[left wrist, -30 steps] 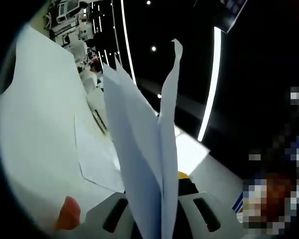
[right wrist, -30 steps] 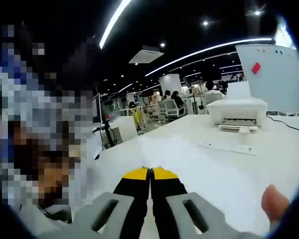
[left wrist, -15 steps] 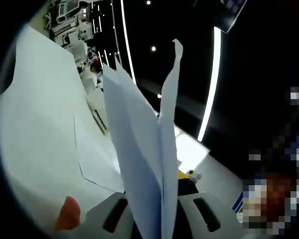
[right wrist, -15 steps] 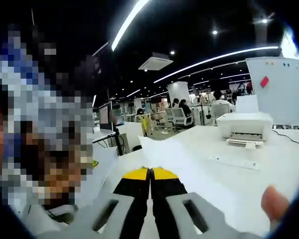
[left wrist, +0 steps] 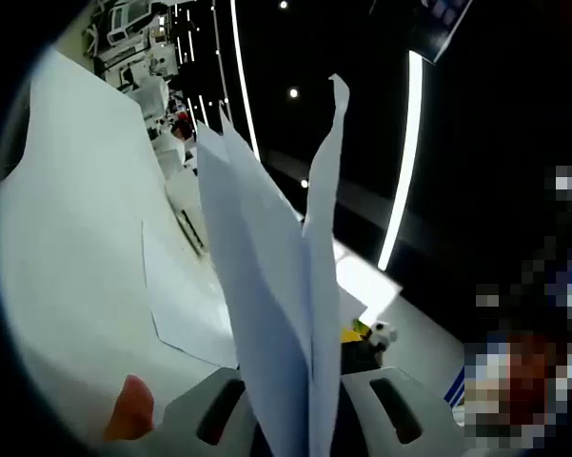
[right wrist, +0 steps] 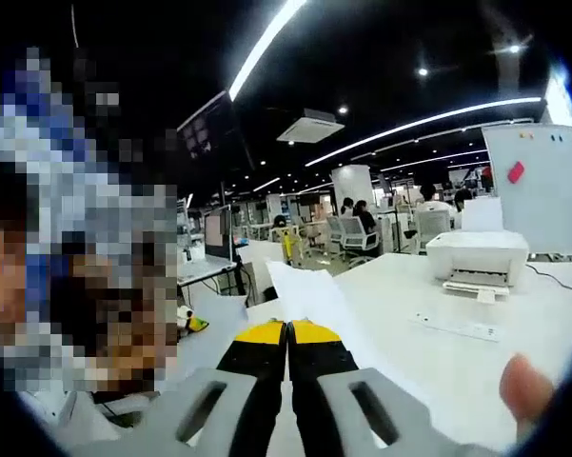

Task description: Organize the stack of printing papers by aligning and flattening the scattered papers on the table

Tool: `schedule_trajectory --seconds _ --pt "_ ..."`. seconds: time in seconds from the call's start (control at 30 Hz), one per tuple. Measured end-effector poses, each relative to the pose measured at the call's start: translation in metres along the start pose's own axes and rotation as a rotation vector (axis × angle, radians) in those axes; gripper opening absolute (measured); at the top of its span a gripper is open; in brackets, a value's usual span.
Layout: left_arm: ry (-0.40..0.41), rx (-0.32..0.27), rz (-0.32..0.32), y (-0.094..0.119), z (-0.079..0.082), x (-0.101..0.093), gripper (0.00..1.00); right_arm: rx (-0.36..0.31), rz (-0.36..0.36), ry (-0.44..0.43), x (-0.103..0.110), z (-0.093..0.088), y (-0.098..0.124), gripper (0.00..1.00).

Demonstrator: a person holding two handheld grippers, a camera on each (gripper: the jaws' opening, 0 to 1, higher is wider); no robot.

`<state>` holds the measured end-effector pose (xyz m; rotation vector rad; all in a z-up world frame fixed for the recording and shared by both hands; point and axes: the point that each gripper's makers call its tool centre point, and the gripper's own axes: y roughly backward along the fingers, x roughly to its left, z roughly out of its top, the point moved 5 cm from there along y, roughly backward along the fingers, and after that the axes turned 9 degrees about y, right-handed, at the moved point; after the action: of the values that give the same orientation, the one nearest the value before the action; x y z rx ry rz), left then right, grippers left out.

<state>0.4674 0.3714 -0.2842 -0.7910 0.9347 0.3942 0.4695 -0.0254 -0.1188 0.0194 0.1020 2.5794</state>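
Left gripper view: papers point(left wrist: 276, 314) stand up between the left gripper point(left wrist: 300, 419) fingers, fanning apart at the top. Behind them, a sheet point(left wrist: 176, 305) lies flat on the worktop point(left wrist: 67, 238).

Right gripper view: printer point(right wrist: 476, 259) at the far right of the worktop, power strip point(right wrist: 455, 327) in front of it, whiteboard point(right wrist: 542, 190) behind it.

The left gripper point(left wrist: 300, 419) clamps upright white papers point(left wrist: 276, 286), with another sheet point(left wrist: 186, 305) flat on the white table point(left wrist: 67, 219).
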Motion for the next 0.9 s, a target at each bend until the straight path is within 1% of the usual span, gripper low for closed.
schedule_trajectory --seconds 0.17,0.3,0.5,0.73,0.9 --pt "0.000 0.000 0.000 -0.001 -0.003 -0.001 0.06 -0.025 0.017 0.020 0.011 0.012 0.003 0.00" --pt "-0.001 0.000 0.000 0.000 -0.001 -0.001 0.06 -0.030 0.021 0.021 0.013 0.017 0.005 0.00" --pt "0.000 0.000 0.001 -0.001 -0.004 -0.002 0.06 -0.045 0.032 0.022 0.018 0.025 0.010 0.00" --pt "-0.001 0.000 0.001 -0.001 -0.004 -0.002 0.06 -0.070 0.056 0.041 0.033 0.038 0.013 0.00" --pt "0.000 0.000 0.002 -0.001 -0.003 -0.001 0.06 -0.084 0.092 0.039 0.045 0.046 0.015 0.00"
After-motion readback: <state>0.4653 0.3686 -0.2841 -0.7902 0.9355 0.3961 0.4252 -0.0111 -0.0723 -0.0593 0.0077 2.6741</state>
